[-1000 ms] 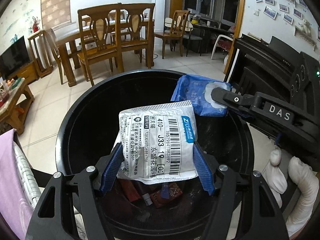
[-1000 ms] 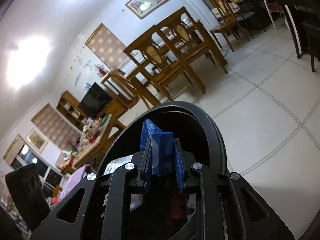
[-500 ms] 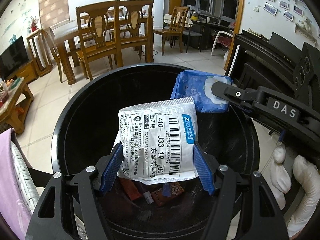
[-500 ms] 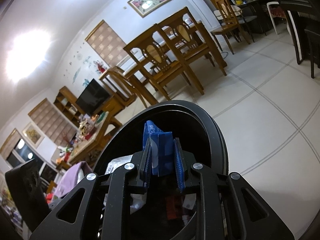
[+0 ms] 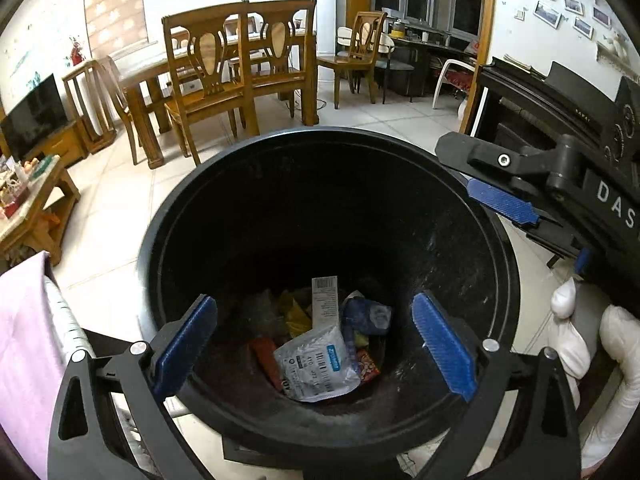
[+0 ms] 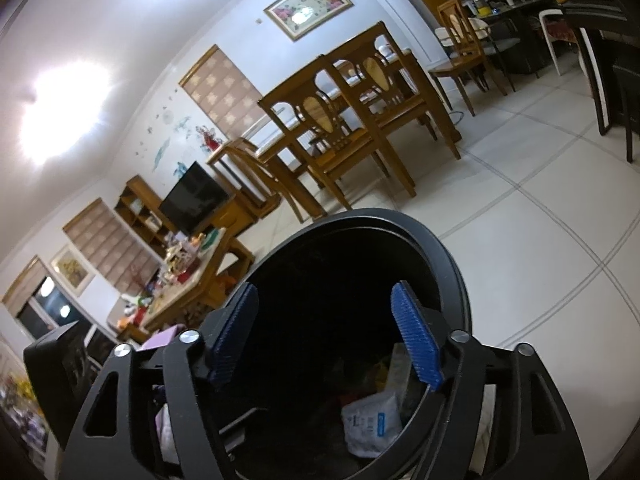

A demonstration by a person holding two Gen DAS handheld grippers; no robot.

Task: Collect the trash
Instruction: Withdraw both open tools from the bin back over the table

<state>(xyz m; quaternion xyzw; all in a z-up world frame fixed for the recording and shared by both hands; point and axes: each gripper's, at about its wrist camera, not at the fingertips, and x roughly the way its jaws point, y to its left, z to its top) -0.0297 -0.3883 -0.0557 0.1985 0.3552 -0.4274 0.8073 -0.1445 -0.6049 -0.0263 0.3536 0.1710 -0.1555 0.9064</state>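
1. As both tools hang over the black trash bin (image 5: 160, 248), the left gripper (image 5: 316, 348) has its blue fingers spread wide, holding nothing.
2. The right gripper (image 6: 326, 336) is likewise parted and empty.
3. The white courier packet (image 5: 318, 364) and blue wrapper (image 5: 368, 316) lie at the bin's bottom — among other scraps.
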